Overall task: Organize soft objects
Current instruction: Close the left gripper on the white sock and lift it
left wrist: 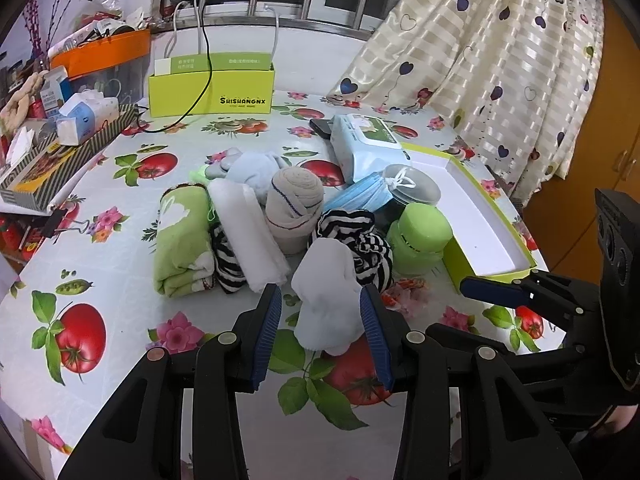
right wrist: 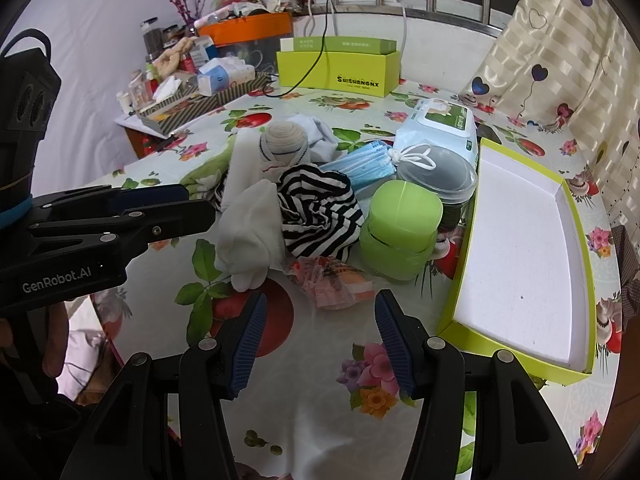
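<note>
The table (right wrist: 320,420) with the fruit cloth is lying bare near its front edge. The left gripper (left wrist: 320,300) is gaping wide around a white sock (left wrist: 326,300), not pinching it. The right gripper (right wrist: 318,308) is hanging released beside the empty tray (right wrist: 576,216).

- Table (left wrist: 100,264): covered by a tomato-and-flower print cloth.
- Centre: rolled green towel (left wrist: 182,240), white roll (left wrist: 250,236), beige sock ball (left wrist: 294,208), striped cloth (left wrist: 360,244), white sock (left wrist: 326,296).
- Right: green jar (left wrist: 418,240), shallow open lime box (left wrist: 486,216), wipes pack (left wrist: 362,142).
- Rear: lime carton (left wrist: 212,88), possibly holding cables.
</note>
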Tool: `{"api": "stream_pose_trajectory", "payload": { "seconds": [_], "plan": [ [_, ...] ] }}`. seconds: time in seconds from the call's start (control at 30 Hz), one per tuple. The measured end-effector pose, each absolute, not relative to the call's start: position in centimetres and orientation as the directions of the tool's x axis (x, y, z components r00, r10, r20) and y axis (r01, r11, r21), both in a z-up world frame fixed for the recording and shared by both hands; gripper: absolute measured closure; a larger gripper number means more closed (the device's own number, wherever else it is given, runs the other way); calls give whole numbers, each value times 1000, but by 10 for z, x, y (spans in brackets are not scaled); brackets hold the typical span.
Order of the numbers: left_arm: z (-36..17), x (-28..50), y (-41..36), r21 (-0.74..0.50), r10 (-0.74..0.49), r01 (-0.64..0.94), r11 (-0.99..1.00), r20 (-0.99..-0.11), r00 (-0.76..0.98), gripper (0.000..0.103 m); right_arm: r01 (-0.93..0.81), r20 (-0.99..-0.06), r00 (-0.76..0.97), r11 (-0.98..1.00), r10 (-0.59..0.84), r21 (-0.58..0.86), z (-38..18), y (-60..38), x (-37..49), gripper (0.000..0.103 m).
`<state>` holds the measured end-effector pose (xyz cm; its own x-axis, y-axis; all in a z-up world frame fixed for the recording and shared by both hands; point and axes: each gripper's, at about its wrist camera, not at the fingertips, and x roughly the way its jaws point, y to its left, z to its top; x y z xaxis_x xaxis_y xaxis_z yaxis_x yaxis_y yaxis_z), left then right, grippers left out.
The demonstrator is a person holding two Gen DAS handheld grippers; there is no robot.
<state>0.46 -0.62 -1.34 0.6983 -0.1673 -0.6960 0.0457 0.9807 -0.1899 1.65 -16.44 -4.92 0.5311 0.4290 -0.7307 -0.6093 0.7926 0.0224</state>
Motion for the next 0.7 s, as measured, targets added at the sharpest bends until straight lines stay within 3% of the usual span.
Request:
{"api": "stream_pose_trajectory", "payload": {
  "seconds": [0.27,0.33,0.7],
  "plan": [
    [-16,8,-9,-209,-200,72,975,-696,690,60,-607,-732,530,794,428,25,-51,-165,18,47],
    [-18,10,-10,-219,-211,76,973,-698,684,51,-604,-733,529,796,427,27,-53,-168,22,47],
    [-34,25,-14,-241,-238,85,967,-728,642,51,-600,-739,526,799,421,28,-56,-172,29,47]
  ]
}}
